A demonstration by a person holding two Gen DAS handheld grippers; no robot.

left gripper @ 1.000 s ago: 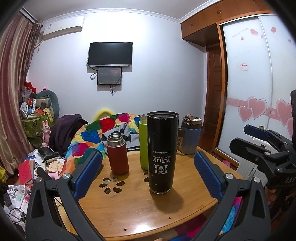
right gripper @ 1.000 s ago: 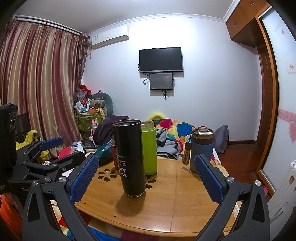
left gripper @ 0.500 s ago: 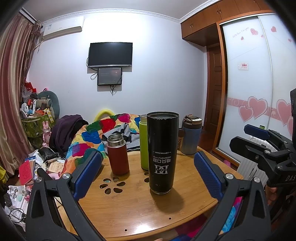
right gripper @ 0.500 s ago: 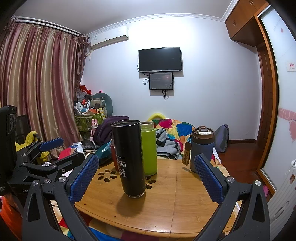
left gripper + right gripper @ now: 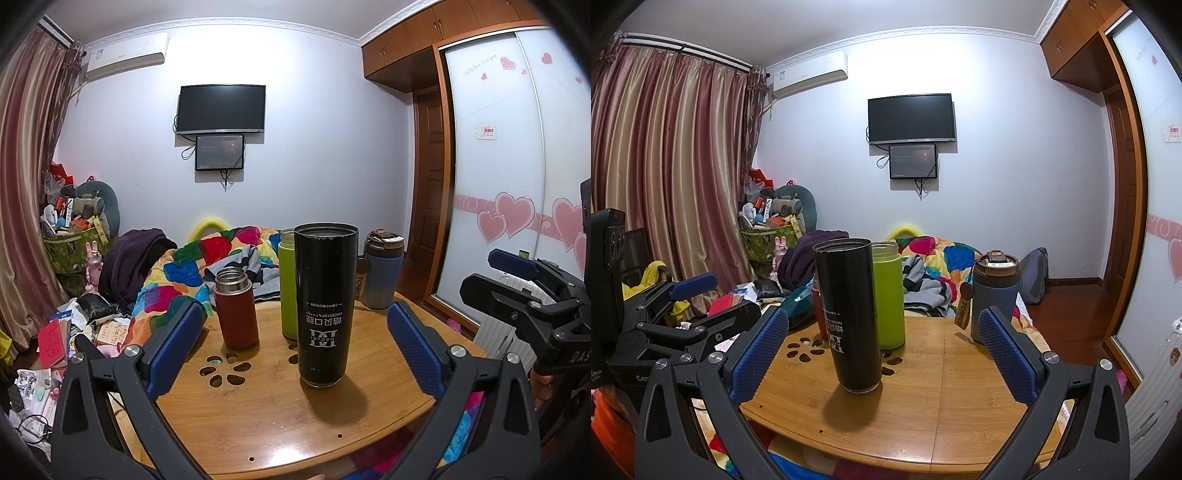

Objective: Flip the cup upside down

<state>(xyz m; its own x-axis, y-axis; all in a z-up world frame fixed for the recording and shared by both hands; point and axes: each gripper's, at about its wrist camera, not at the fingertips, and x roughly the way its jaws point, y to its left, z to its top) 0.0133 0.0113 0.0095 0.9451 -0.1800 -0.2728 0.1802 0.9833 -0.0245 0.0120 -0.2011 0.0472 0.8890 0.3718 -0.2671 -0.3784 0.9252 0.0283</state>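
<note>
A tall black cup (image 5: 325, 306) stands on the round wooden table (image 5: 280, 417); its white lettering reads upside down. It also shows in the right wrist view (image 5: 851, 317). My left gripper (image 5: 295, 343) is open and empty, its blue pads either side of the cup but nearer the camera, apart from it. My right gripper (image 5: 882, 350) is open and empty too, short of the cup. Each gripper shows at the edge of the other's view: the right one (image 5: 524, 291), the left one (image 5: 690, 306).
A red flask (image 5: 236, 310), a green bottle (image 5: 288, 288) and a blue lidded mug (image 5: 380, 273) stand behind the cup. Flower-shaped cutouts (image 5: 225, 369) pierce the tabletop. A bed with a colourful quilt (image 5: 207, 266) lies beyond; clutter covers the floor at left.
</note>
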